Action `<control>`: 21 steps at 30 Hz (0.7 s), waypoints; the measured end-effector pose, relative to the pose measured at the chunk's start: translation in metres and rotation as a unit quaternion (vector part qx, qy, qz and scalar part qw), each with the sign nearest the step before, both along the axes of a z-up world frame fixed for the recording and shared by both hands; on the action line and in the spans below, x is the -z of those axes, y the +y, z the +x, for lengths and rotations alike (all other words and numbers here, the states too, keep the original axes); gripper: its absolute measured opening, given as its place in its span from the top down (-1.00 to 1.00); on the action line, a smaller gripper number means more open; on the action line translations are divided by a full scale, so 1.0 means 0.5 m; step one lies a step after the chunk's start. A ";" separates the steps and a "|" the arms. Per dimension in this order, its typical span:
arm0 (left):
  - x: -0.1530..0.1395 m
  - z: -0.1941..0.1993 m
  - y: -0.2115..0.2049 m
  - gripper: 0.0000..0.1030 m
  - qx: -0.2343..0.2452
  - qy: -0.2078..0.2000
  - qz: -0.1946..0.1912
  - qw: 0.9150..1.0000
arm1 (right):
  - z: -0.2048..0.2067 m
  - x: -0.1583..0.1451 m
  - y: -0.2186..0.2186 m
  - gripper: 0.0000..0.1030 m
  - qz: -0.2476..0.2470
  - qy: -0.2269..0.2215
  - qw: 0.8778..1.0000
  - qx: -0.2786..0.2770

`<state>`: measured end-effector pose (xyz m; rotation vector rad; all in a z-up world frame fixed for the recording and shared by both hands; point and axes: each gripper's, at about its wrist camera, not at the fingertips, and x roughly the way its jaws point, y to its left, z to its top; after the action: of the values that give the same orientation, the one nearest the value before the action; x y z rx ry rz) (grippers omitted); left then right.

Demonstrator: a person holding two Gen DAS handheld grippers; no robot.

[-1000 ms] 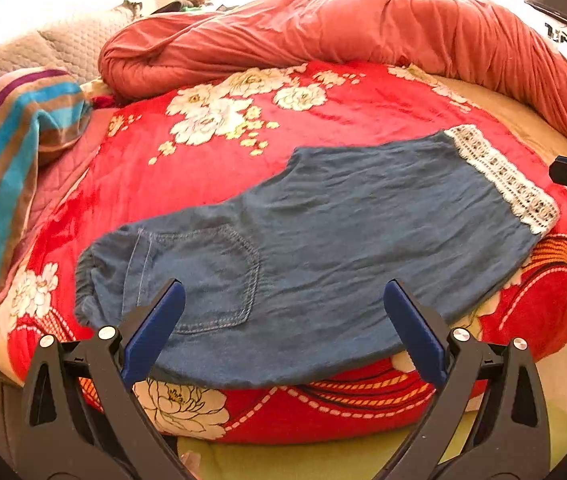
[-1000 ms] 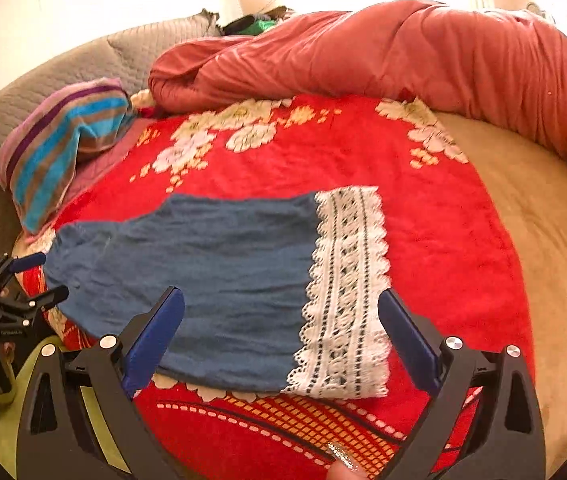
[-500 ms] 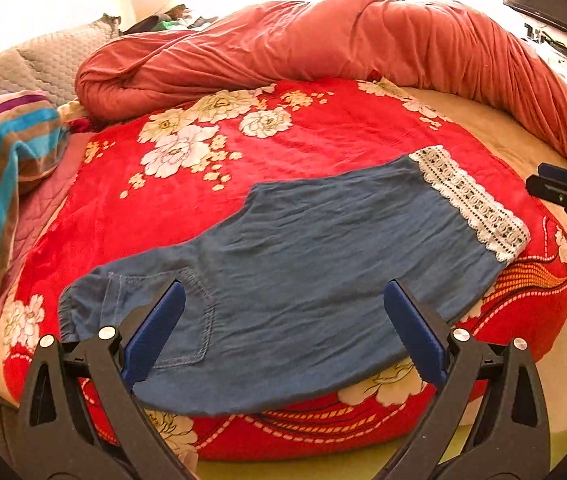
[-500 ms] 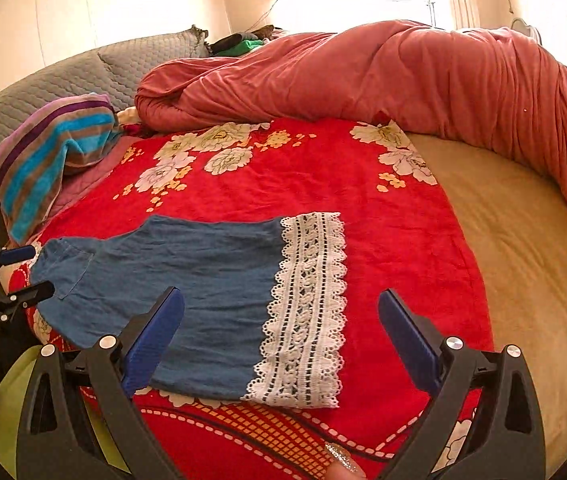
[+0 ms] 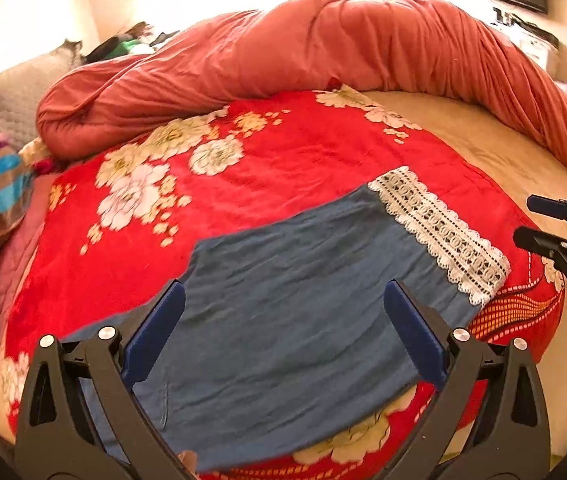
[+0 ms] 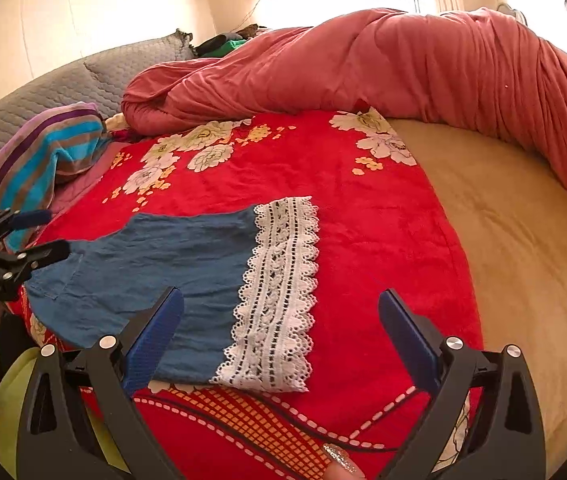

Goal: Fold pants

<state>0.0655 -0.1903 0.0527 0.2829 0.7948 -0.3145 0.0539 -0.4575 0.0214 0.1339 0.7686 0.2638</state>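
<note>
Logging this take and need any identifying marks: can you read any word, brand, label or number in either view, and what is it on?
No text can be read in either view.
Small white lettering on the left gripper body, right wrist view: too small and blurred to read.
The same on the right gripper body, left wrist view: unreadable.
Pants: no label or tag visible.
Red blanket: flowers only, no words.

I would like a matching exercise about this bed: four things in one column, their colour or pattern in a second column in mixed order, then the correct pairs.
Things:
1. pants
2. lace hem
3. blanket
4. pillow

Colours or patterns:
A. red with pale flowers
B. white
C. striped blue, purple and brown
D. blue denim

Pairs: 1-D, 2-B, 3-A, 4-C
</note>
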 end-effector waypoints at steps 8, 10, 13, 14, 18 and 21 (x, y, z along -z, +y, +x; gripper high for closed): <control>0.019 0.077 -0.064 -0.81 0.031 0.020 0.002 0.999 | -0.002 0.038 0.003 -0.88 0.008 0.028 0.999 -0.011; 0.023 0.096 -0.080 -0.81 0.039 0.022 0.006 0.999 | -0.001 0.048 0.006 -0.88 0.011 0.037 0.999 -0.016; 0.032 0.129 -0.095 -0.81 0.047 0.035 0.001 0.998 | 0.001 0.063 0.012 -0.88 0.019 0.048 0.998 -0.022; 0.034 0.138 -0.099 -0.81 0.047 0.039 0.001 0.998 | 0.002 0.068 0.014 -0.88 0.022 0.053 0.998 -0.025; 0.052 0.178 -0.119 -0.81 0.054 0.050 0.011 0.997 | 0.012 0.082 0.018 -0.88 0.059 0.073 0.995 -0.038; 0.066 0.201 -0.139 -0.81 0.064 0.063 0.017 0.996 | 0.017 0.091 0.020 -0.88 0.075 0.083 0.993 -0.041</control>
<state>0.1662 -0.2597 0.0198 0.3503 0.9082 -0.4425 0.0625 -0.4474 -0.0241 0.2702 0.9200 0.3923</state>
